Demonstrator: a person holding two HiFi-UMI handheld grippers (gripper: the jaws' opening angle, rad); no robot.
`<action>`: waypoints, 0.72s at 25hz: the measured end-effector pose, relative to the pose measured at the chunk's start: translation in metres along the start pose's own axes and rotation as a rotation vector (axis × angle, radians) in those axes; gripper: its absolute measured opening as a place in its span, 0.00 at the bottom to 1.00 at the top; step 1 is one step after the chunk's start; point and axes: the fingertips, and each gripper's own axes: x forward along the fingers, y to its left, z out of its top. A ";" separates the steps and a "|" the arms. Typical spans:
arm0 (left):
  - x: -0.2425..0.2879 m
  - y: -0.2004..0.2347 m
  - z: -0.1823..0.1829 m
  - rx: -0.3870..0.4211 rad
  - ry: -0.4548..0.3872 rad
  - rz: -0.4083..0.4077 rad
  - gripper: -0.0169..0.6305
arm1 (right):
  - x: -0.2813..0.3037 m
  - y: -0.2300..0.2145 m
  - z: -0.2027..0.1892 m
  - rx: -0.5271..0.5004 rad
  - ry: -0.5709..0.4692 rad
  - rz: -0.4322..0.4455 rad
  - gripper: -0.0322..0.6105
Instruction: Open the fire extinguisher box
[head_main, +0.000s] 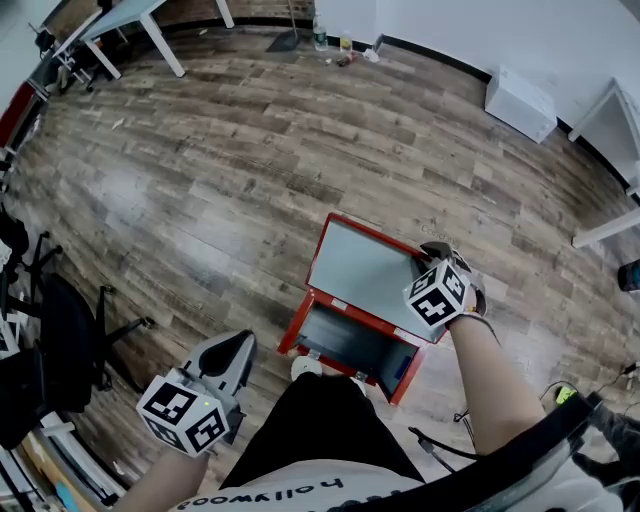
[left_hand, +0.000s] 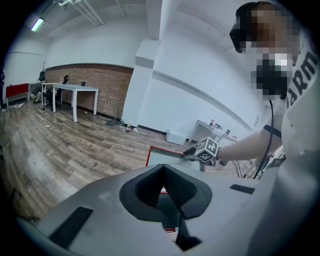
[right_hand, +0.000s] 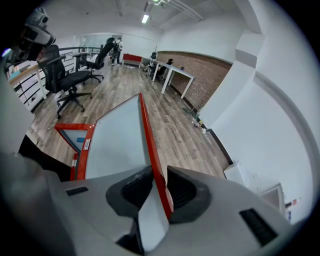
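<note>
Floor: wood-look planks (head_main: 250, 150), grey-brown, glare patches.
Walls: white wall (head_main: 480, 25), dark skirting (head_main: 440, 60); brick stretch (left_hand: 100, 92) far left.
Column: white column (left_hand: 142, 85), beside the brick.
Furniture: white table (left_hand: 75, 89) by the brick; black office chairs (right_hand: 75, 77) near left; low white cabinet (head_main: 520, 103) far right, against the wall.
Light: ceiling tube lamp (right_hand: 146, 18), lit.

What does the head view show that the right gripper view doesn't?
Only the head view shows the left gripper, off to the side, and the marker cube on the right gripper. Only the right gripper view shows the brick wall, the ceiling light and, close up, the jaws pinching the red edge of the door. Both show the red box with its grey door open, and the wooden floor.
</note>
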 end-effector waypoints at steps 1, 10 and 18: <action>-0.001 0.000 0.000 0.002 -0.001 0.004 0.04 | 0.000 0.000 0.000 0.002 -0.006 -0.009 0.17; -0.012 -0.011 0.008 0.014 -0.052 0.029 0.04 | -0.018 0.003 -0.004 0.075 -0.043 0.005 0.18; -0.017 -0.040 0.015 0.035 -0.079 -0.003 0.04 | -0.067 -0.008 -0.006 0.230 -0.148 -0.013 0.18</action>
